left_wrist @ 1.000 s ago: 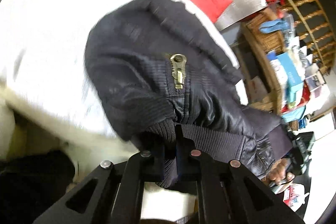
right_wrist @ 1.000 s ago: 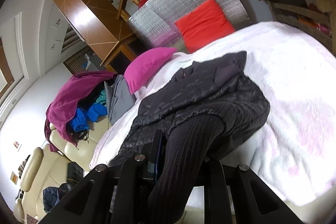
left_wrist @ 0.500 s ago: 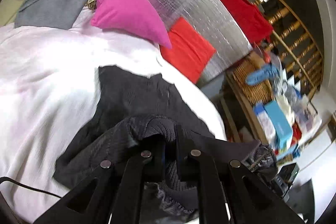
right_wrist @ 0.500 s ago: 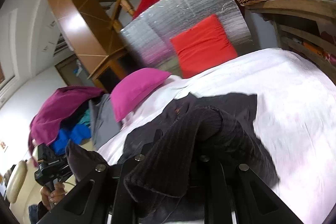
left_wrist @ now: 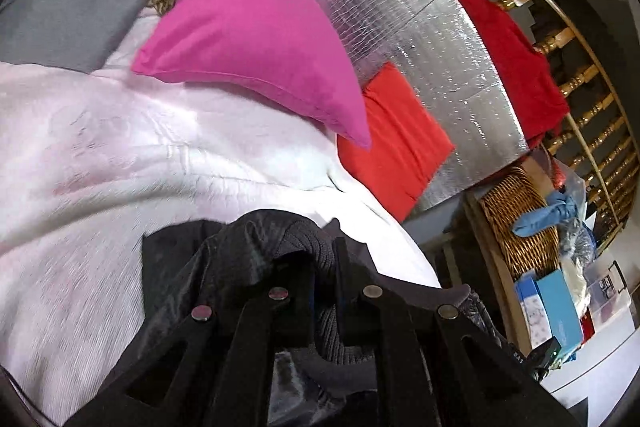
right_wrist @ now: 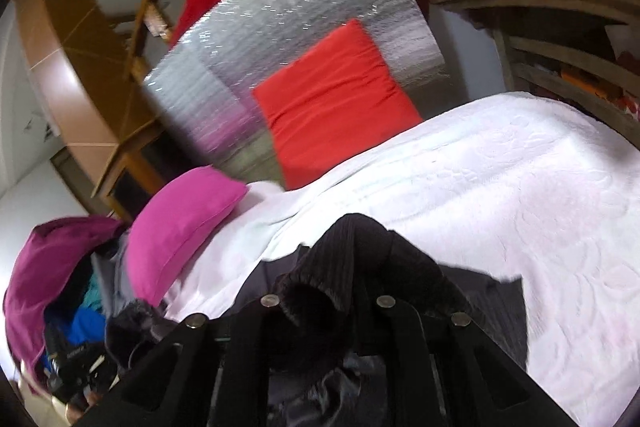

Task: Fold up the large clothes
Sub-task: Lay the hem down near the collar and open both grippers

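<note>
Mid-fold, I reckon — left gripper (left_wrist: 325,259) and right gripper (right_wrist: 326,301) both pinching black jacket (left_wrist: 224,259) ribbed hem over white bedspread (left_wrist: 100,155); flattening, remaining folds left.

Home bedroom or living area, cluttered: bed with white blanket (right_wrist: 500,195), pink pillow (left_wrist: 256,39) at 11 o'clock in the left view and red cushion (right_wrist: 332,99) at 12 in the right view, leaning on a silver foil sheet (left_wrist: 420,39). Wooden stair railing (left_wrist: 592,107) at 2 o'clock with a red cloth (left_wrist: 508,59) draped over it. Wicker basket (left_wrist: 516,219) and boxes on a wooden shelf at 3, pile of clothes (right_wrist: 52,279) at 9 in the right view.
</note>
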`<act>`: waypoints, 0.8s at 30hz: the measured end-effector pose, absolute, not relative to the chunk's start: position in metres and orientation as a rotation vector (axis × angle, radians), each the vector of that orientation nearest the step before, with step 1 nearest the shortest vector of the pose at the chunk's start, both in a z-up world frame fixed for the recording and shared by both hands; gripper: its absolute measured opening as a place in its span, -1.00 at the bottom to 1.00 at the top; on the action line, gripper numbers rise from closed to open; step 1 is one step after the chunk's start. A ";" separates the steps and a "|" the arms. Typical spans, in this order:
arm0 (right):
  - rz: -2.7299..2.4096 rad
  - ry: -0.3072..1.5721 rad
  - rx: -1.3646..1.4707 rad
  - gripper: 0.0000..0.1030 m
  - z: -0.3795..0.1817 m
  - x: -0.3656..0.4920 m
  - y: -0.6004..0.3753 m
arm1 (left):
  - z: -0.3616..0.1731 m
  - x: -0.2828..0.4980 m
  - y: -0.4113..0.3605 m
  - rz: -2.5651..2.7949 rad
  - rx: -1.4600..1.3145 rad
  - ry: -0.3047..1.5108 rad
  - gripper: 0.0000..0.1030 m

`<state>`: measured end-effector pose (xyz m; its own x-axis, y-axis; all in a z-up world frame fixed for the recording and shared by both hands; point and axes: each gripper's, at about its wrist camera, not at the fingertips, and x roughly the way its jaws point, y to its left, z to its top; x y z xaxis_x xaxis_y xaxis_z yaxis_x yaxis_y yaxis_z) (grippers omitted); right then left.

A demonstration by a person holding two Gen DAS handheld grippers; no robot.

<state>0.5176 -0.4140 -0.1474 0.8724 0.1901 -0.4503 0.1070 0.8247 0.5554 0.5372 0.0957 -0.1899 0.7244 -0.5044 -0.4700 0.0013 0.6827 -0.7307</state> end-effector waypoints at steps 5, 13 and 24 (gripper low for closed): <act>-0.014 0.537 0.615 -0.69 -0.167 0.557 -0.425 | -0.210 0.574 0.086 -0.302 -0.747 0.747 -0.84; -0.095 0.584 0.667 -0.69 -0.208 0.595 -0.446 | -0.238 0.605 0.069 -0.272 -0.657 0.790 -0.82; -0.092 0.485 0.923 0.74 -0.207 0.537 -0.481 | -0.212 0.584 0.077 -0.171 -0.629 0.732 0.59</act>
<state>0.5370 -0.4805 -0.2067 0.8888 0.1280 -0.4400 0.2804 0.6074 0.7433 0.5841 0.0775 -0.2119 0.7395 -0.3569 -0.5707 -0.0679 0.8040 -0.5908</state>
